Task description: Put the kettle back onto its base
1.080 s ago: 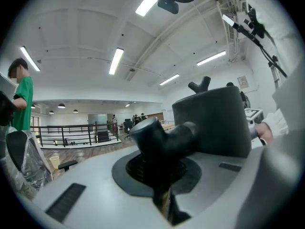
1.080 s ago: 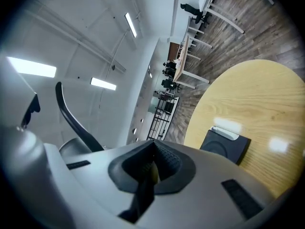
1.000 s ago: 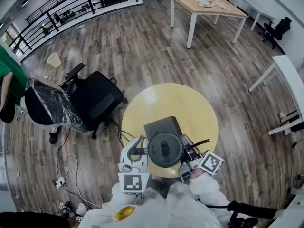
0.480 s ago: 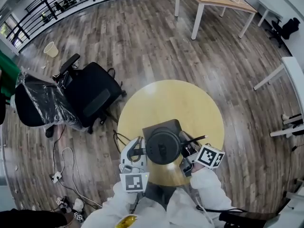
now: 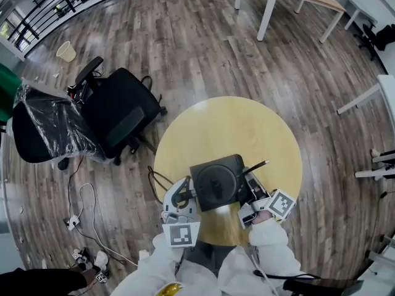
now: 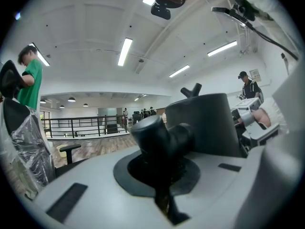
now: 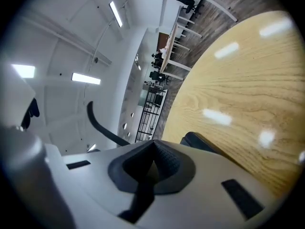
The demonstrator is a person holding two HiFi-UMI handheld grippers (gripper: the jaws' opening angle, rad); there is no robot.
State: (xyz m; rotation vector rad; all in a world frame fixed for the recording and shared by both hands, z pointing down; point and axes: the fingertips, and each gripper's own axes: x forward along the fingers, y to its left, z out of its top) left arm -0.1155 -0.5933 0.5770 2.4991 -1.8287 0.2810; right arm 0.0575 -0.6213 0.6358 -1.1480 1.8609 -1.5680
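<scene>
now the kettle [image 5: 216,187] sits squarely over its base [image 5: 199,168], near the person's edge of the round table [image 5: 228,125], with the base's dark corners showing around it. a second ago it hung higher and nearer the person, with the base half uncovered behind it. it has since come down and away from the person, so the placing looks all but done, though from above it cannot be told whether it is fully seated. the left gripper [image 5: 185,196] is clamped on the kettle's handle [image 6: 159,137], its jaws almost together and just tightened a little. the right gripper [image 5: 249,204] lies just beside the kettle's right side, jaws closed with nothing between them; whether it touches the kettle is unclear.
</scene>
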